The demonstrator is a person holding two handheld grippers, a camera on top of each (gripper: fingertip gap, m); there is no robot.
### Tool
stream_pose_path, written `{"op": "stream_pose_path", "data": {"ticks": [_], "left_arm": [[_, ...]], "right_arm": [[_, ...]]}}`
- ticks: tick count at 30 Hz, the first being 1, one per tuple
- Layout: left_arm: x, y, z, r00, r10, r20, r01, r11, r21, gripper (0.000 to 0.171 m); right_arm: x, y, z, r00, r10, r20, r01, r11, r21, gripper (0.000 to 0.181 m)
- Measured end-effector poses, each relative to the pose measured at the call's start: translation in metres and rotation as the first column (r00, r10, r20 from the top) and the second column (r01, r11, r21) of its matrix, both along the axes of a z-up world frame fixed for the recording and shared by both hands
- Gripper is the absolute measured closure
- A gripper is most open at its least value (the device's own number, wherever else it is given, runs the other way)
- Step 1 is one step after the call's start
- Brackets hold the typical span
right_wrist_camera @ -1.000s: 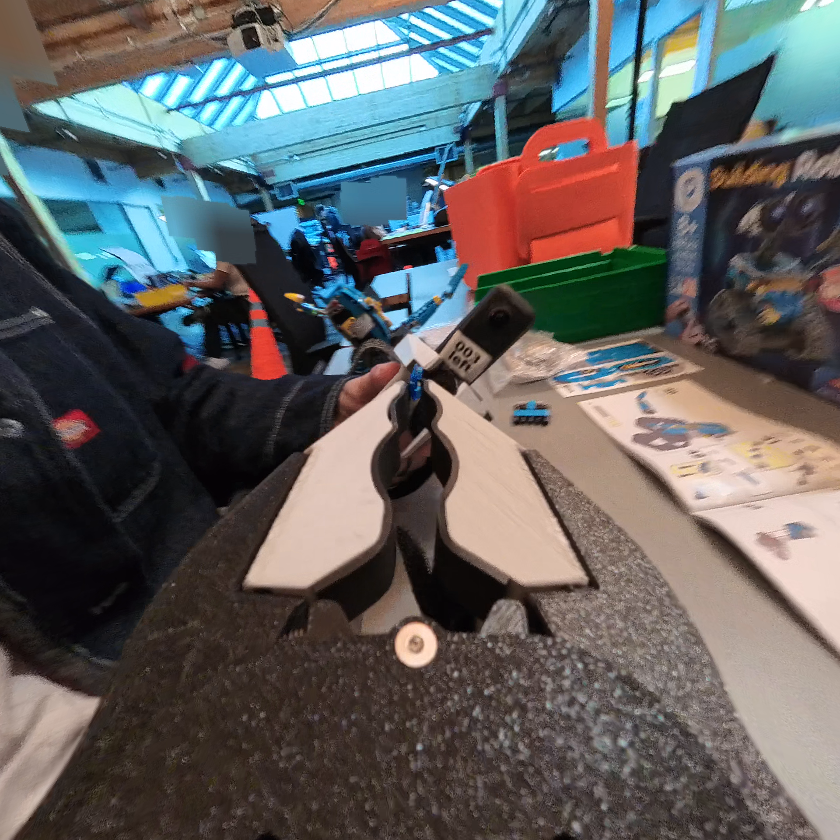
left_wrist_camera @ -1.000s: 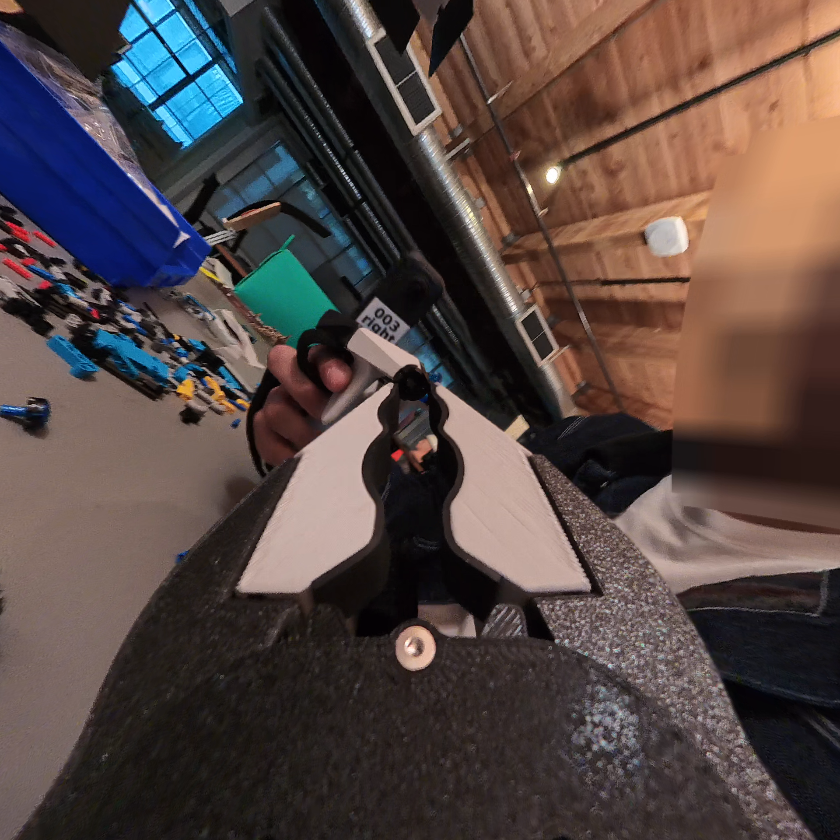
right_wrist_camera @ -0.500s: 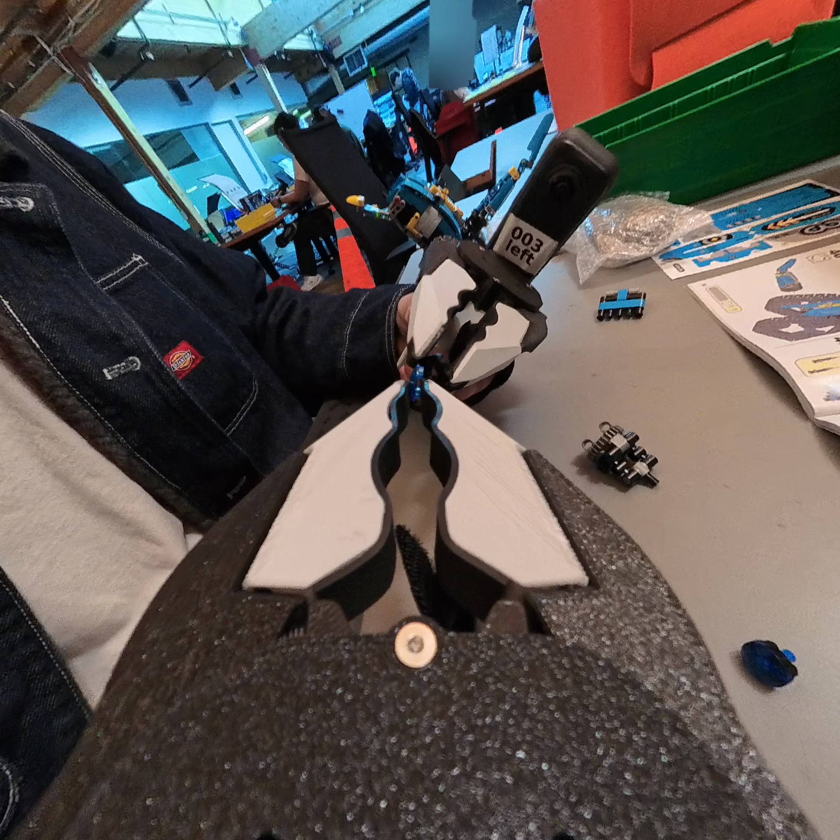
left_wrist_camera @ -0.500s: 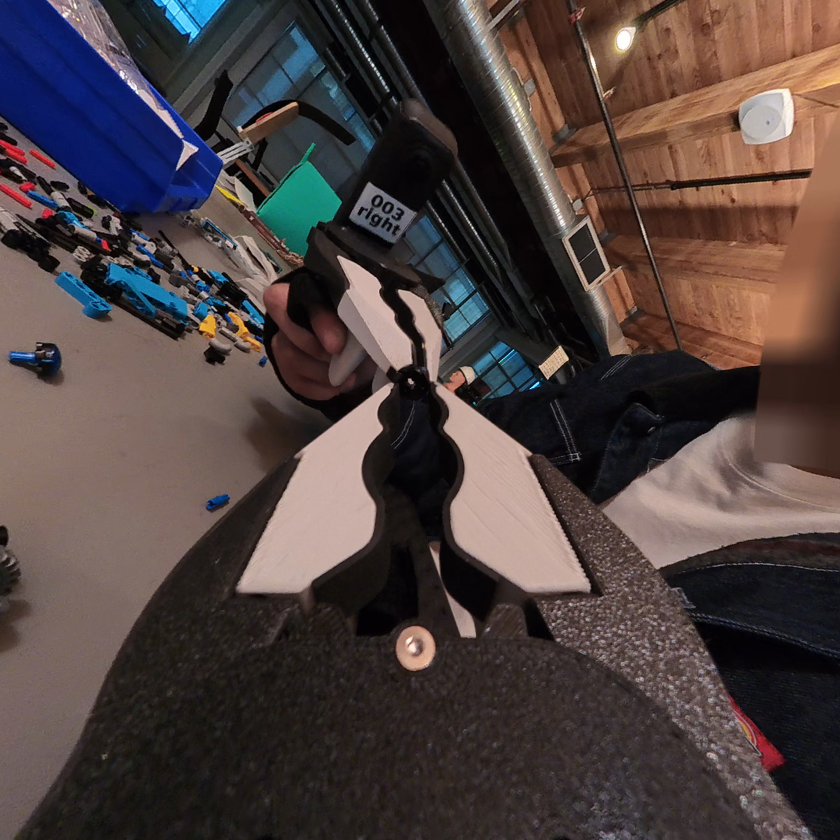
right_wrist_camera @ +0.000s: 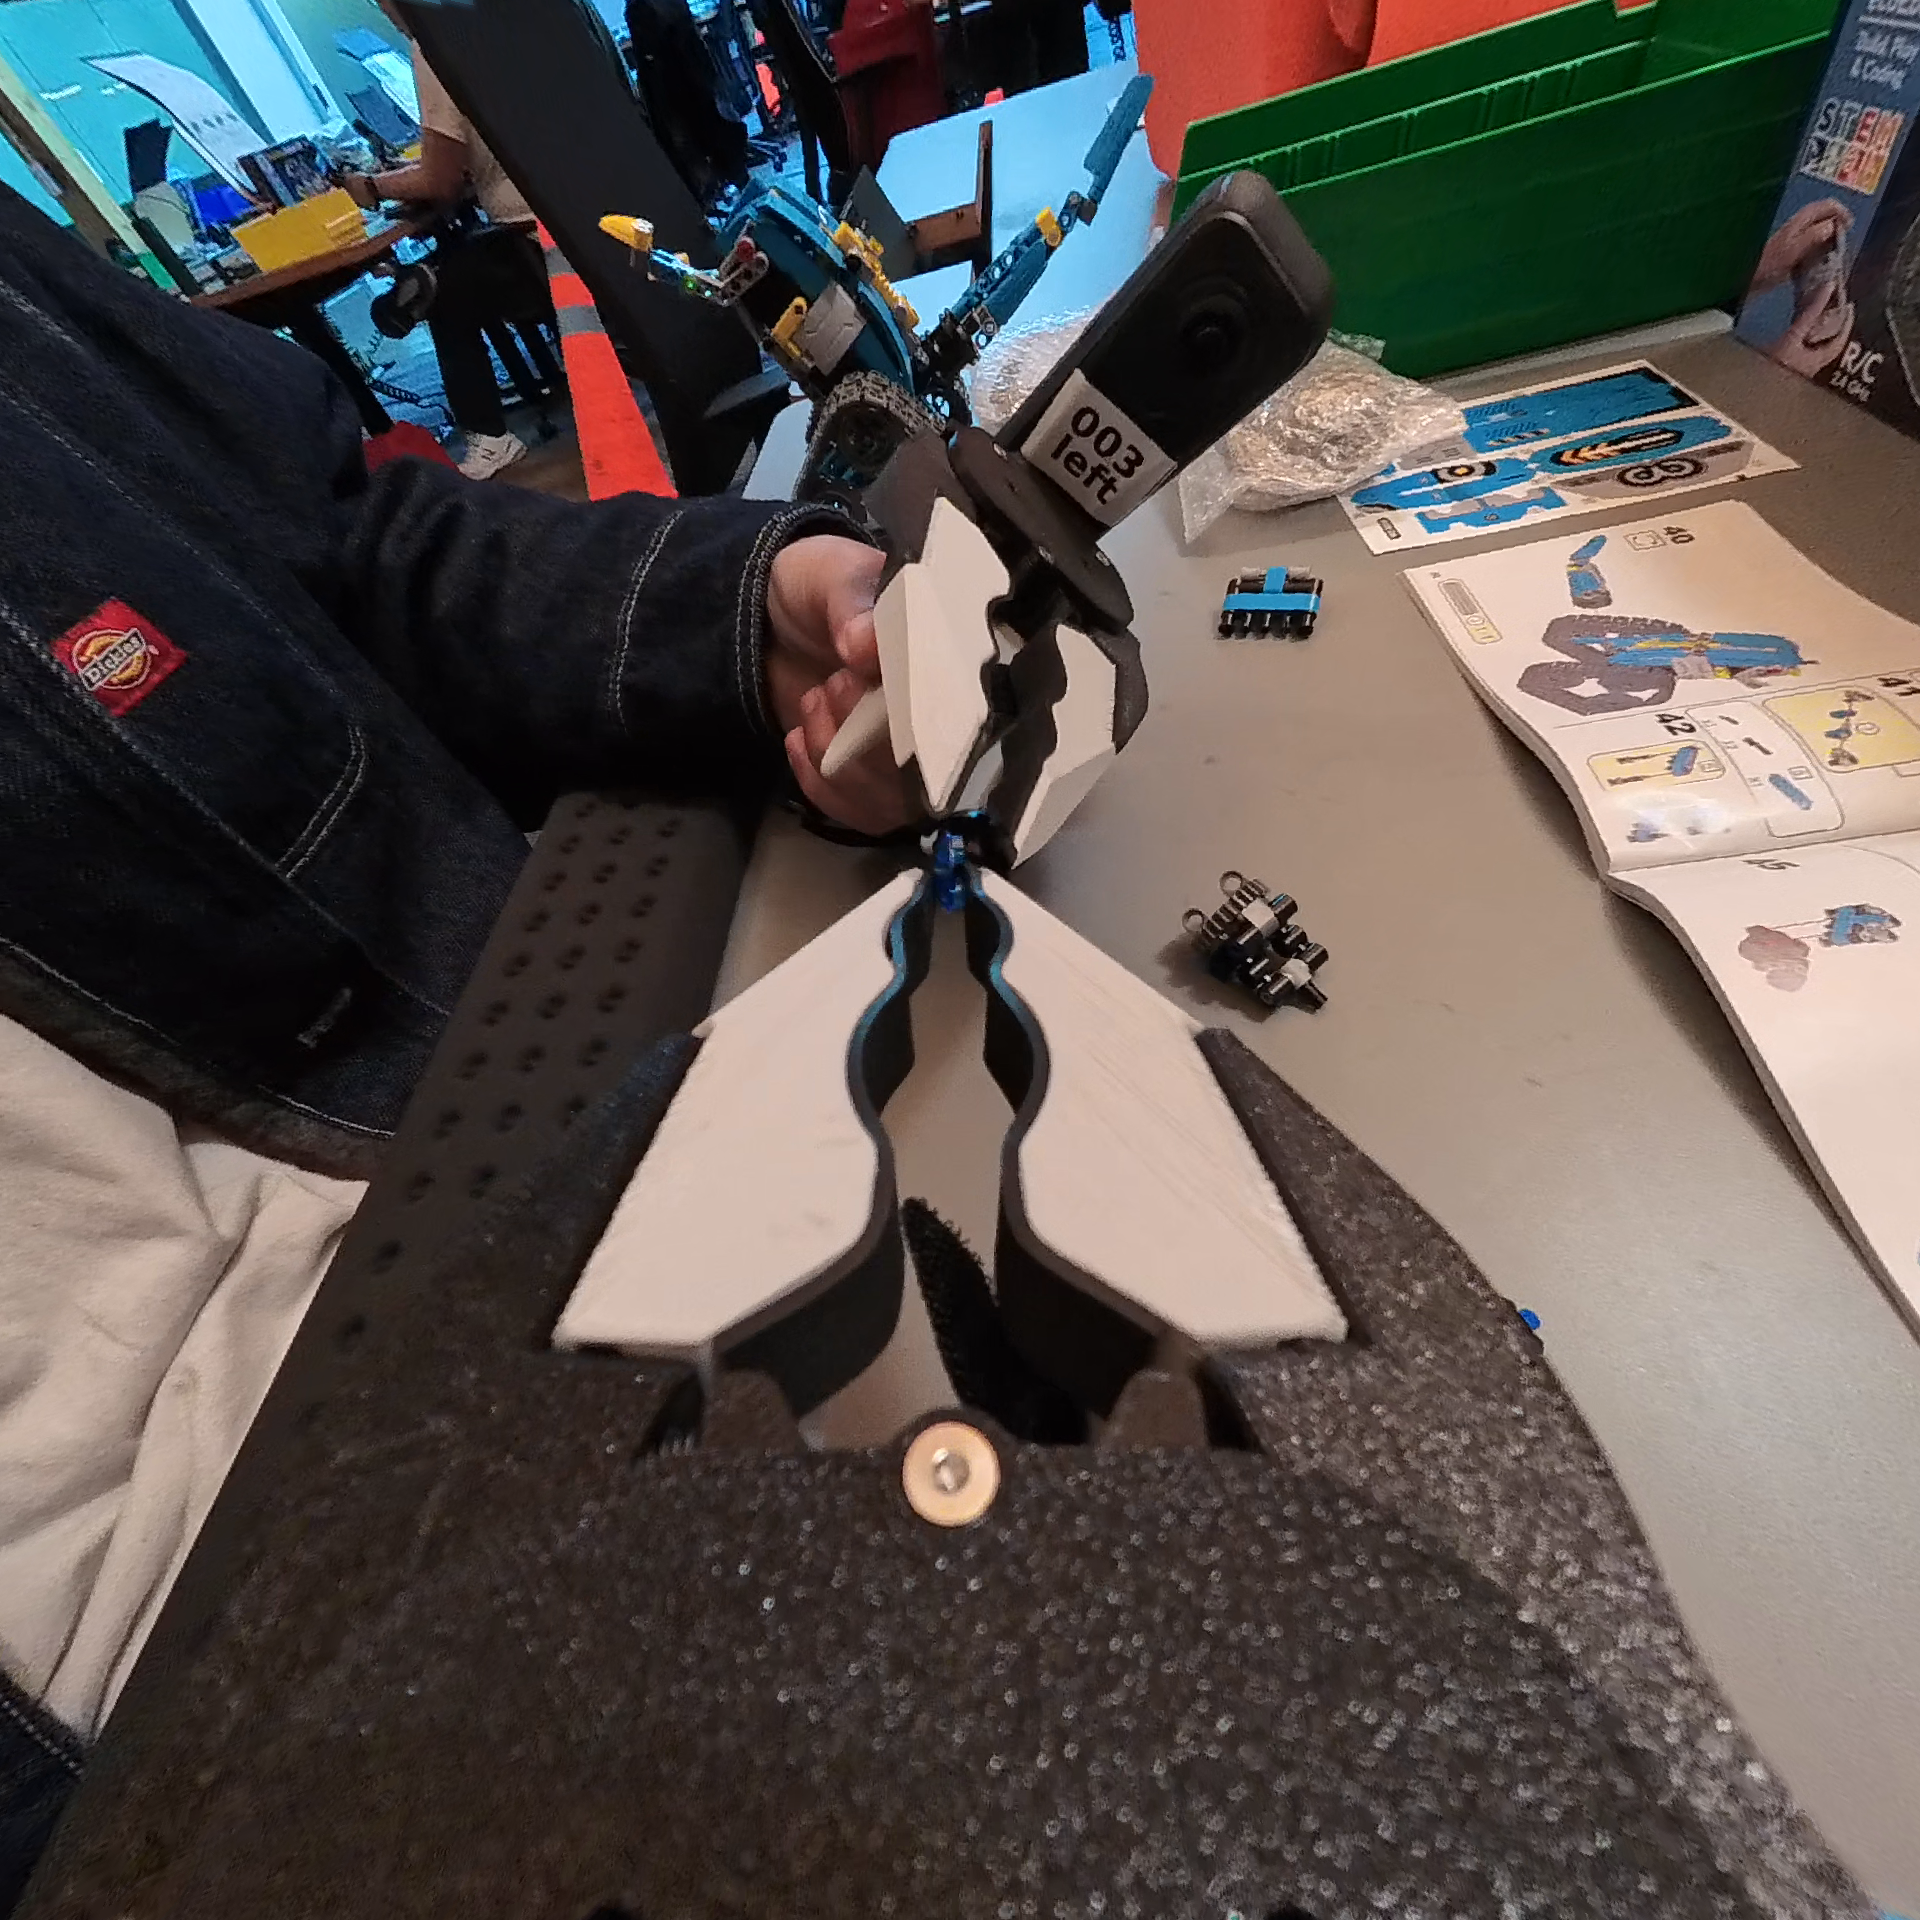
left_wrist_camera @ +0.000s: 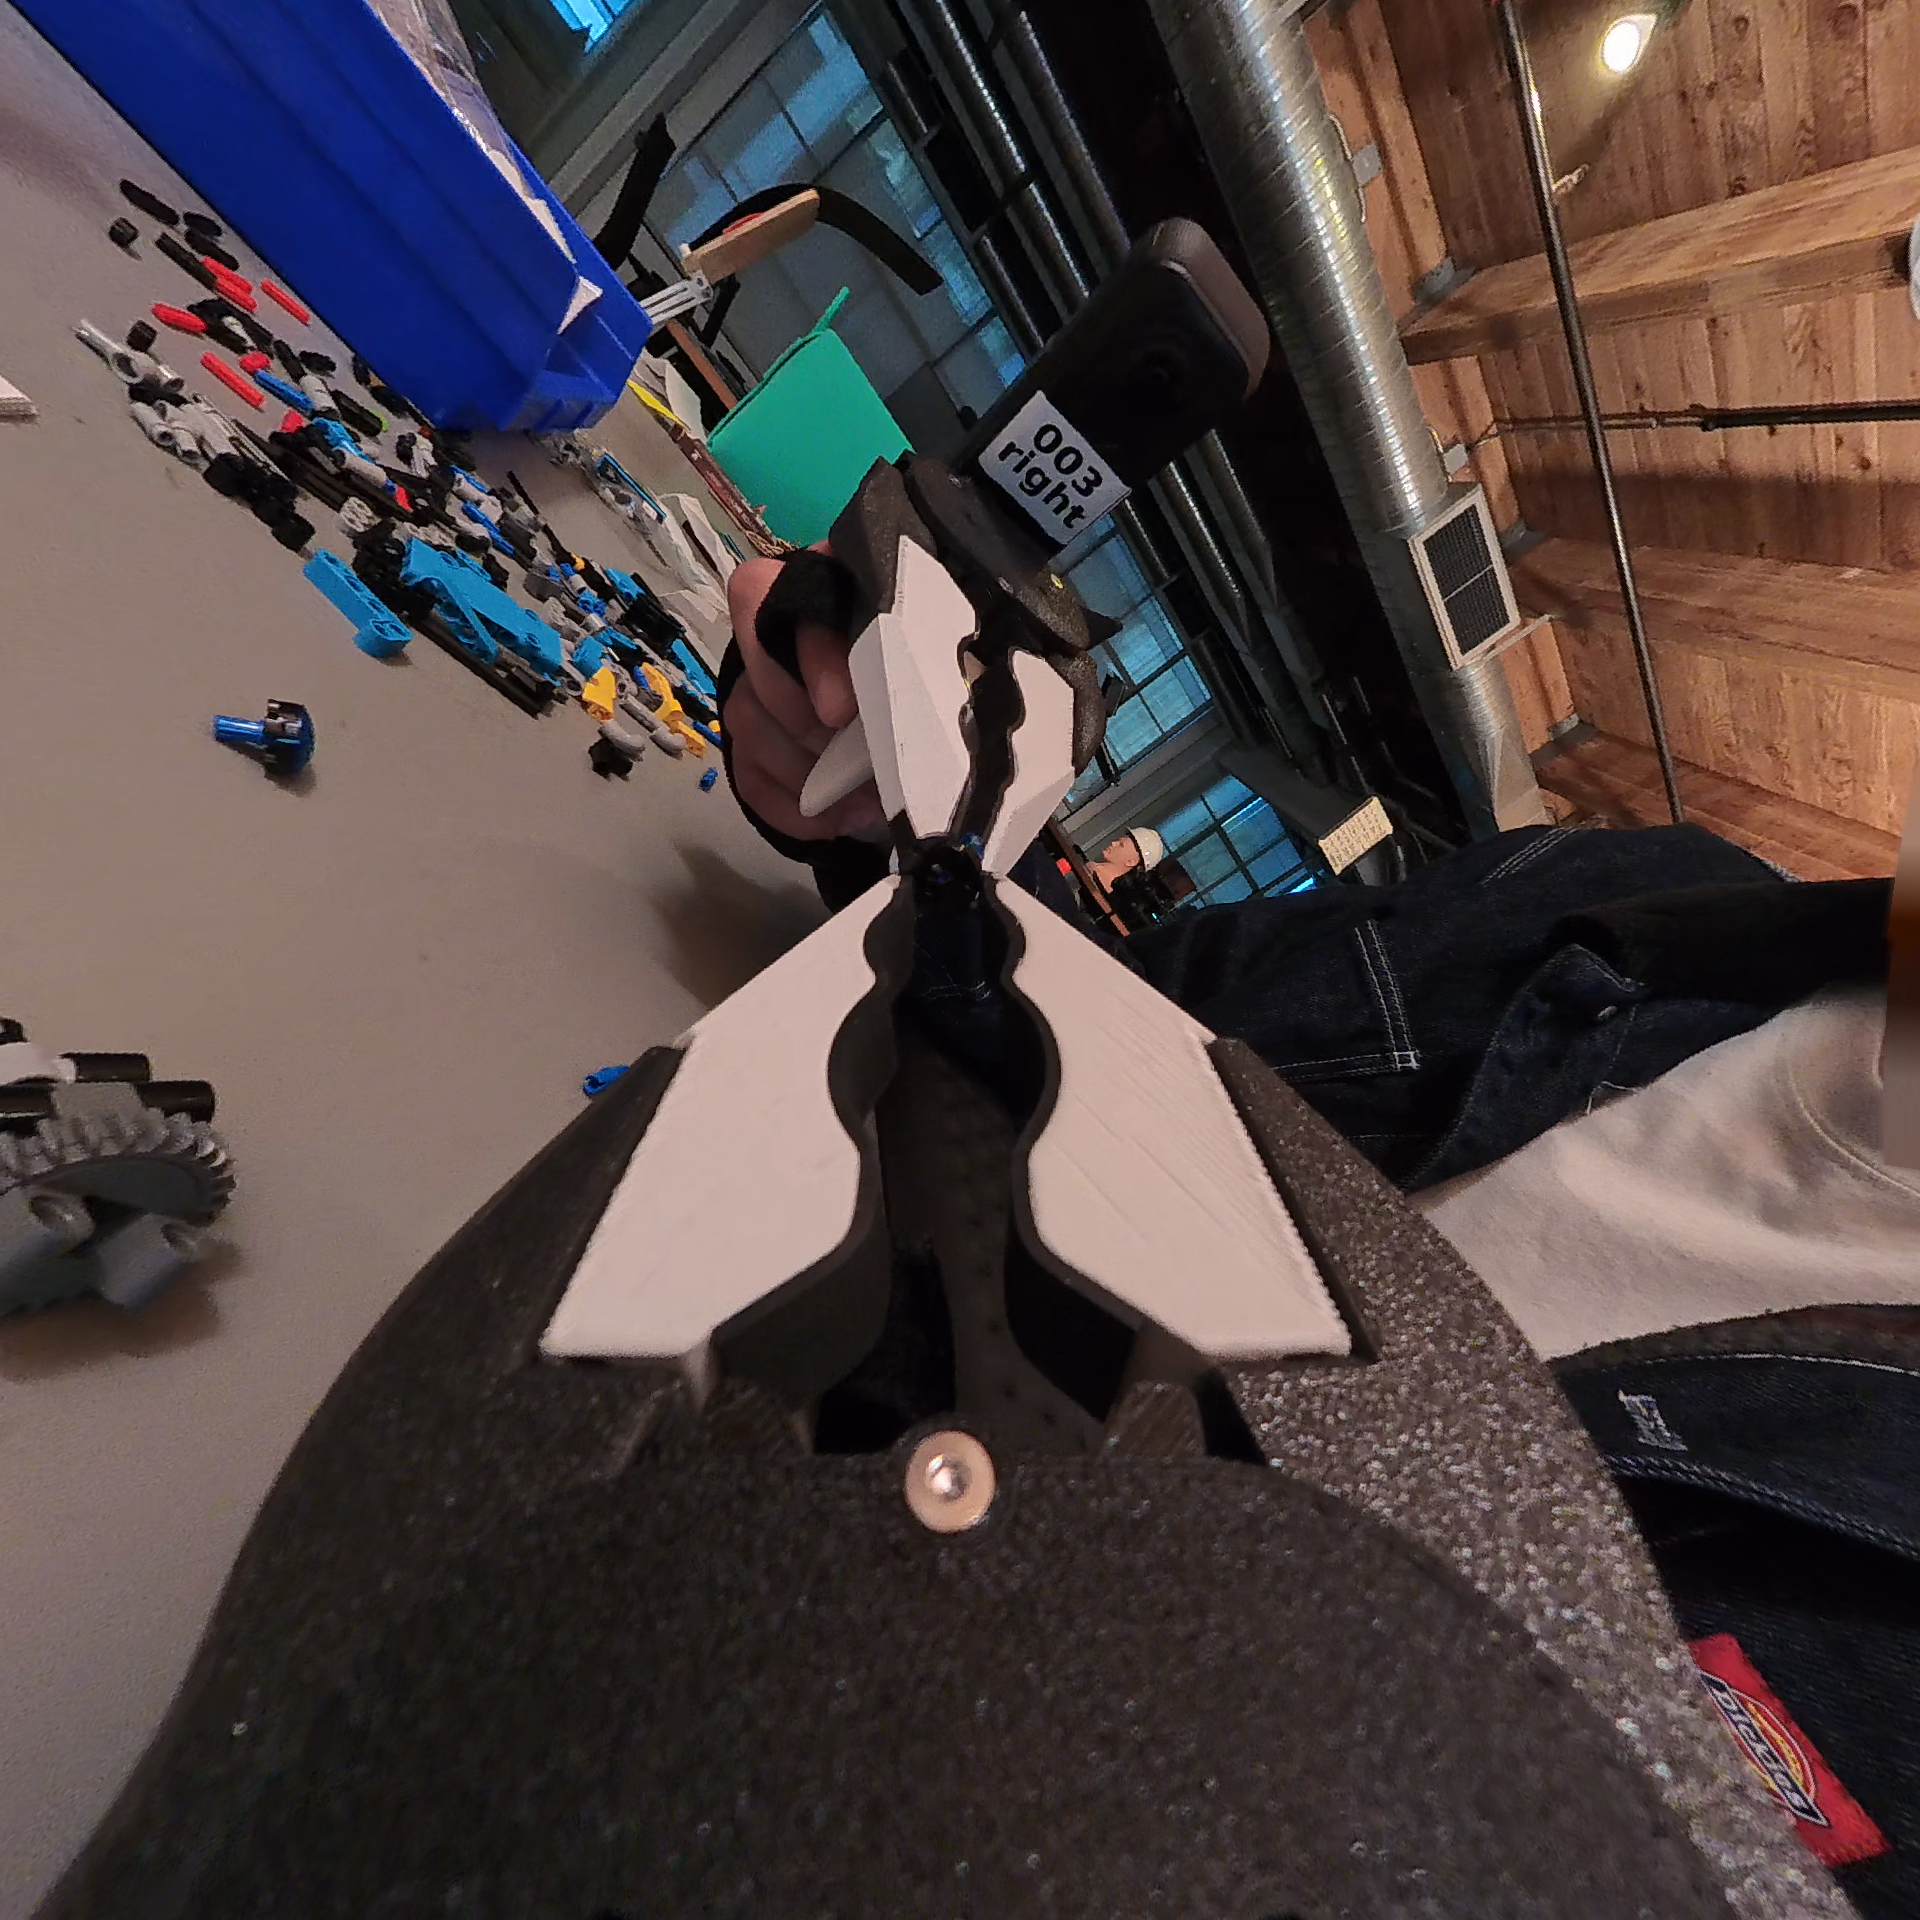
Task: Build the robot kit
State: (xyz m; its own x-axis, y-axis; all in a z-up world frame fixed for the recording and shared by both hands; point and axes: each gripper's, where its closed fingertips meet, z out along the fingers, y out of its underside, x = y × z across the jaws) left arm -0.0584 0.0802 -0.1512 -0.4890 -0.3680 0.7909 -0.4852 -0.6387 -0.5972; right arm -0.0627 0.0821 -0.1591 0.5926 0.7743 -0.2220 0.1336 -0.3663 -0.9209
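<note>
My two grippers meet tip to tip above a grey table (right_wrist_camera: 1455,1143), right in front of a person in a dark denim jacket. In the left wrist view my left gripper (left_wrist_camera: 943,871) is shut on a small black round piece (left_wrist_camera: 943,864). The right gripper (left_wrist_camera: 954,831) faces it, held by a hand. In the right wrist view my right gripper (right_wrist_camera: 945,885) is shut on a small blue connector piece (right_wrist_camera: 948,868). The left gripper (right_wrist_camera: 966,821) touches that piece's far end. How the two pieces join is hidden between the tips.
Left of the grippers lie a blue bin (left_wrist_camera: 343,208), several scattered building pieces (left_wrist_camera: 436,592), a grey gear assembly (left_wrist_camera: 94,1174) and a blue-black part (left_wrist_camera: 265,727). On the right are an open instruction booklet (right_wrist_camera: 1714,748), a small black assembly (right_wrist_camera: 1262,940), a green bin (right_wrist_camera: 1507,187) and a plastic bag (right_wrist_camera: 1320,416).
Both grippers have tilted down toward the table and drawn back from each other, so that only their tips meet now. Both stay shut on their small pieces.
</note>
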Motion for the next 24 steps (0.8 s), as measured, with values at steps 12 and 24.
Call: {"op": "stream_pose_path", "data": {"ticks": [12, 24], "left_arm": [[-0.002, -0.003, -0.003, 1.000, -0.025, -0.014, 0.025, 1.000, 0.007, 0.161], [-0.016, -0.029, -0.003, 0.983, -0.183, 0.008, 0.182, 0.980, 0.081, 0.161]], "right_arm": [[0.009, 0.008, -0.006, 0.991, -0.075, 0.108, 0.068, 0.996, 0.062, 0.156], [-0.013, -0.016, -0.010, 0.992, 0.122, 0.021, -0.121, 0.993, -0.014, 0.152]]}}
